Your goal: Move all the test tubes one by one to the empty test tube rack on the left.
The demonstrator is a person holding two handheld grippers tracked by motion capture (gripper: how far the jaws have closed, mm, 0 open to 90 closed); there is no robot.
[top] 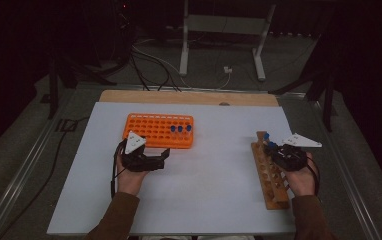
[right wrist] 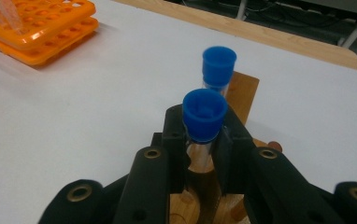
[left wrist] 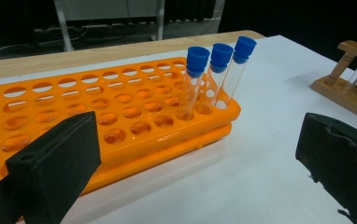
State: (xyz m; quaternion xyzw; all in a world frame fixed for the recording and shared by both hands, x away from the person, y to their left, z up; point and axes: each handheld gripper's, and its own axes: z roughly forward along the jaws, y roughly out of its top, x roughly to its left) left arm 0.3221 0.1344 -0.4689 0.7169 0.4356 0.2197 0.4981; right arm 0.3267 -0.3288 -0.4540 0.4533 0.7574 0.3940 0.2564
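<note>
My white tabletop (top: 204, 190) holds an orange rack (top: 149, 125) up at about 11 o'clock, with three blue-capped tubes (left wrist: 214, 79) standing in a row at its right end, and a wooden rack (top: 266, 175) at about 3 o'clock. My left tongs (top: 165, 159) sit wide open and hold nothing, just in front of the orange rack. My right tongs (right wrist: 200, 154) are squeezed on a blue-capped tube (right wrist: 203, 116) standing in the wooden rack, right in front of one more tube (right wrist: 218, 65).
</note>
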